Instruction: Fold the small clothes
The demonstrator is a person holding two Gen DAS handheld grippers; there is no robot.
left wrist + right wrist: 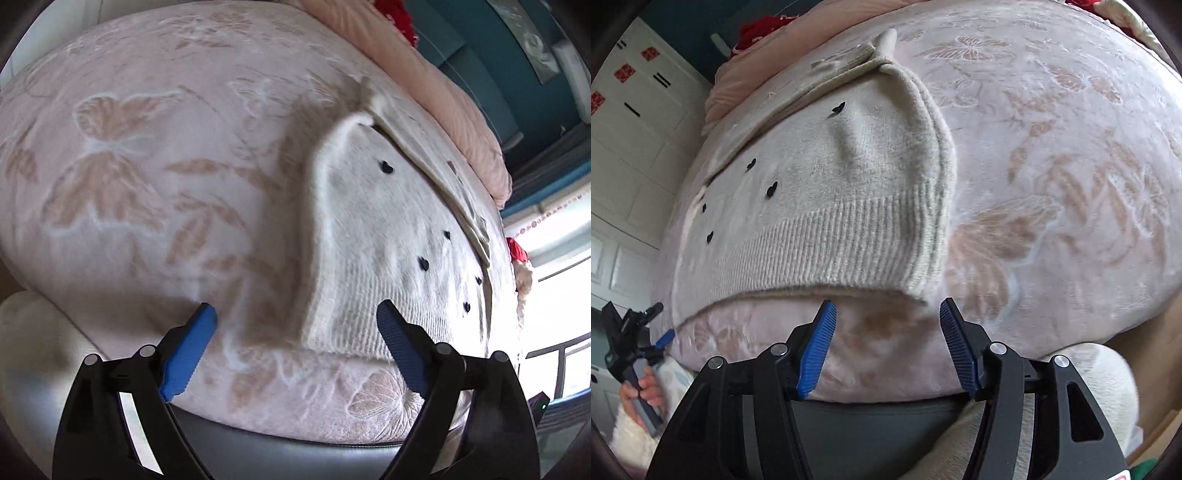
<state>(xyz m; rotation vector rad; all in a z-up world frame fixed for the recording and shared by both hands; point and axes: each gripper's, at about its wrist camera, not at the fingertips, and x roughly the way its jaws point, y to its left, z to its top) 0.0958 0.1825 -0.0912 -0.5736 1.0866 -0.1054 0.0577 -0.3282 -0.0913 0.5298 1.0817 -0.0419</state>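
Observation:
A small cream knitted sweater (384, 236) with little black hearts and a ribbed hem lies flat on the pink butterfly-patterned blanket (147, 166). One side is folded over it. It also shows in the right wrist view (827, 192). My left gripper (295, 314) is open and empty, just in front of the hem's left corner. My right gripper (888, 310) is open and empty, just below the hem's right corner. The left gripper also shows at the left edge of the right wrist view (659, 325), held in a hand.
The blanket covers a bed with a dark front edge (277, 450). A pink quilt (443, 81) and red cloth (395, 14) lie at the far end. A white cabinet (635, 122) stands beside the bed, and a window (561, 266) is at the right.

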